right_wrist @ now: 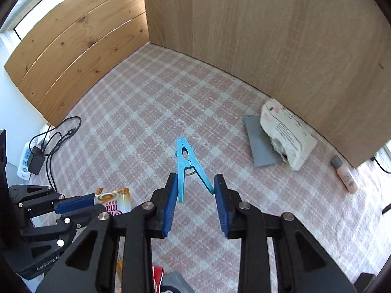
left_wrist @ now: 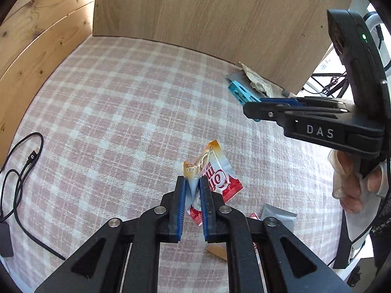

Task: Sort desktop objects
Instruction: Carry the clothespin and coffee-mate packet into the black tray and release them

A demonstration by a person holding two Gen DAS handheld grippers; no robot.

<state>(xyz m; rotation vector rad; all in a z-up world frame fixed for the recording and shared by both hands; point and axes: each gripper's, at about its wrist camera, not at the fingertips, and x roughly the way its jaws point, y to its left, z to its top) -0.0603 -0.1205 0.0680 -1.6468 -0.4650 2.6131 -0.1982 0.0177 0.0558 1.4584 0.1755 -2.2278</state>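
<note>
Left hand-held gripper (left_wrist: 193,190) clamps sachet (left_wrist: 215,171); right hand-held gripper (right_wrist: 195,190) squeezes blue peg (right_wrist: 187,163) by its legs, above table (right_wrist: 146,102).

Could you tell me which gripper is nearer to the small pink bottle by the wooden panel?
Right. The right gripper, holding a blue clothespin, is closer to the pink bottle; the left gripper is farther away on its other side.

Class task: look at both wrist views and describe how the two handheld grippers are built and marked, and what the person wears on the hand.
Both the left gripper and the right gripper have black angular frames, silver pivot bolts and ribbed blue pads. The right gripper's side reads "DAS". The hand holding it wears a thin translucent glove.
</note>
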